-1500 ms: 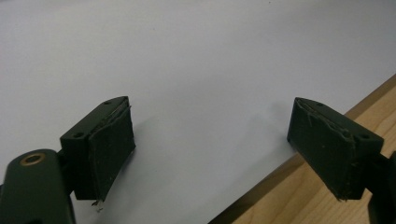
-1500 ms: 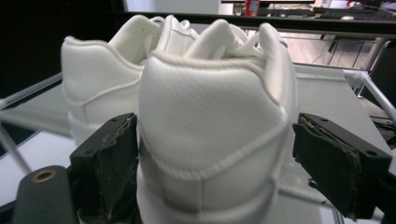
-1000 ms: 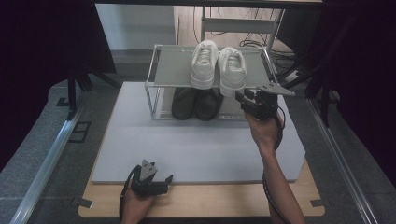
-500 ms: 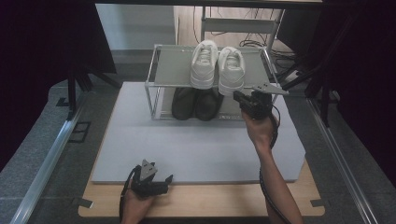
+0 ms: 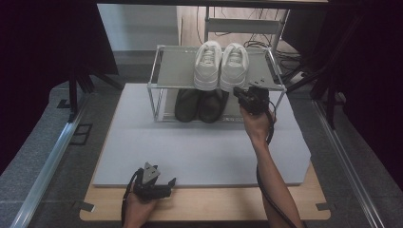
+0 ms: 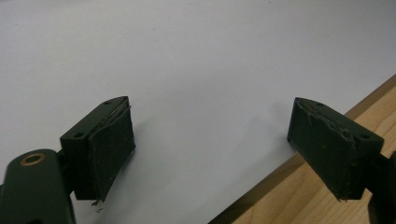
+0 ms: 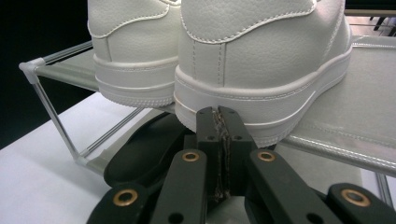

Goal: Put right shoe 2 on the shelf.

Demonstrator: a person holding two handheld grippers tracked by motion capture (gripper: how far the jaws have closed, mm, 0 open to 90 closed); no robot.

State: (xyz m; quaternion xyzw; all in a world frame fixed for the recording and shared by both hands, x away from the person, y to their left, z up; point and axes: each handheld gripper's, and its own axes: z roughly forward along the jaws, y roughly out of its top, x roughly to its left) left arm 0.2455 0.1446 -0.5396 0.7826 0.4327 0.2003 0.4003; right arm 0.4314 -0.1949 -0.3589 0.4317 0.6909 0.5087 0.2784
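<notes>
White leather sneakers (image 5: 221, 65), a pair, stand side by side on the top tier of a small metal-framed shoe rack (image 5: 164, 71) at the far side of my bench (image 5: 237, 204). Seen from the high view, a pair of dark shoes (image 5: 199, 104) sits on the tier below them, and the rack rests on a pale grey mat (image 5: 199, 147) that covers most of the wooden bench. My right hand-held gripper (image 5: 239, 93) is up at the front edge of the top tier, just by the heel of the right-hand sneaker. My left hand-held gripper (image 5: 172, 182) rests low at the near edge of the mat, well apart from the rack.

From the left gripper view, my left hand-held gripper (image 6: 210, 149) has its jaws spread wide with nothing between them, over the mat (image 6: 187, 56) where it meets the bare wood (image 6: 299, 196).

From the right gripper view, my right hand-held gripper (image 7: 218, 122) has its jaws pressed together, having just been closing, with nothing between them. Their tips sit right at the sole of the nearer sneaker's heel (image 7: 261, 60); whether they touch it I cannot tell. The other sneaker (image 7: 130, 51) stands beside it, and a dark shoe (image 7: 140, 158) lies below.
</notes>
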